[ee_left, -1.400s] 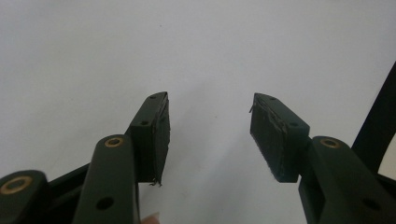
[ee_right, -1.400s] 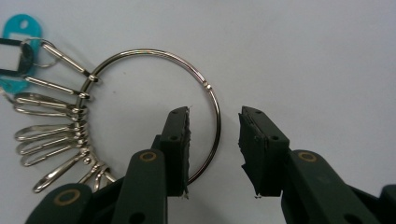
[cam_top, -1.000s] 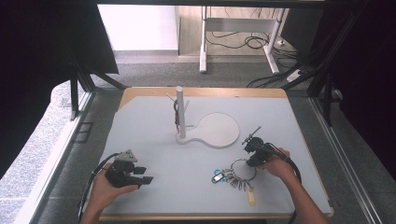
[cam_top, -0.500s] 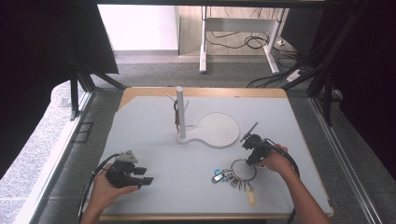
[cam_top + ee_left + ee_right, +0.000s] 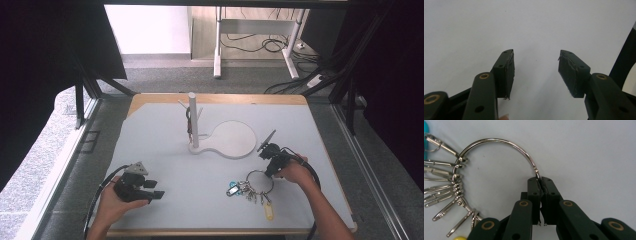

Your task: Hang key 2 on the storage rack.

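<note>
High view: large silver metal key ring (image 5: 260, 181) with keys and tags lies on the pale grey table (image 5: 165, 150), front right, near the white peg stand (image 5: 193, 122). Right gripper (image 5: 269, 165) sits at the ring's far edge; left gripper (image 5: 150, 189) rests front left, well apart.
Left gripper view: jaws wide, nothing between them.
Right gripper view: jaws have just been closing, now pinched on the ring's wire.

On the bench (image 5: 165, 150), the stand (image 5: 193, 120) rises behind the middle, its base (image 5: 232, 140) spreading toward the right. The key ring (image 5: 260, 182) lies before the base, nearer the right edge, keys (image 5: 247, 191) fanned on its left. The left hand-held gripper (image 5: 150, 189) sits at the near left corner, the right hand-held gripper (image 5: 269, 169) at the ring's right rim.
</note>
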`<state>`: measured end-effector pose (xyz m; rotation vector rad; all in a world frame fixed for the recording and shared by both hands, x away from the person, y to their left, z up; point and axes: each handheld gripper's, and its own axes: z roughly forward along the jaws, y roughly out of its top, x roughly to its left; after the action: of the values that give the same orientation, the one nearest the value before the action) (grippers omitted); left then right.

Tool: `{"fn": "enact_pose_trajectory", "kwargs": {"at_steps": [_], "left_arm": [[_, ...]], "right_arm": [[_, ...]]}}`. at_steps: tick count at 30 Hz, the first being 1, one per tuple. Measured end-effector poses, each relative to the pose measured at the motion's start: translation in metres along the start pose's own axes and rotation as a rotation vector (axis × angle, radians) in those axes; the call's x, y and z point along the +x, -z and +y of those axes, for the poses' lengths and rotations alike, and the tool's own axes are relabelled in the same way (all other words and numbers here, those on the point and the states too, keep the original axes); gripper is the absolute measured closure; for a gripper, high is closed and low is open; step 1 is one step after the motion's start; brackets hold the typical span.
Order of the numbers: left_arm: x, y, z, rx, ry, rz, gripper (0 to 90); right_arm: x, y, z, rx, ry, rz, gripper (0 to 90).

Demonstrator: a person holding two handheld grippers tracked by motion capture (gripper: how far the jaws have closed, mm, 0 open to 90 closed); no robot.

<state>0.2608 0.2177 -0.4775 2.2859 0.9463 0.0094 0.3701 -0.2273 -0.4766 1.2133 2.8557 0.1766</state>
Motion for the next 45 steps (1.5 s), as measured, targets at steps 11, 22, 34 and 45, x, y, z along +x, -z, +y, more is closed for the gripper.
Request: {"fn": "enact_pose_trajectory", "kwargs": {"at_steps": [11, 22, 34, 45], "left_arm": [[-0.004, 0.000, 0.000, -0.013, 0.013, -0.002, 47.0], [-0.004, 0.001, 0.000, -0.017, 0.015, 0.006, 46.9], [-0.005, 0.002, -0.001, -0.034, 0.029, 0.005, 46.5], [-0.003, 0.003, -0.001, -0.024, 0.020, 0.006, 46.6]], "right_arm": [[0.004, 0.032, -0.019, -0.076, -0.001, 0.063, 86.1], [0.029, 0.063, -0.031, -0.106, 0.071, 0.099, 86.3], [0.051, 0.058, -0.028, -0.050, 0.150, 0.140, 86.7], [0.046, 0.073, -0.015, -0.077, 0.121, 0.101, 87.2]]}}
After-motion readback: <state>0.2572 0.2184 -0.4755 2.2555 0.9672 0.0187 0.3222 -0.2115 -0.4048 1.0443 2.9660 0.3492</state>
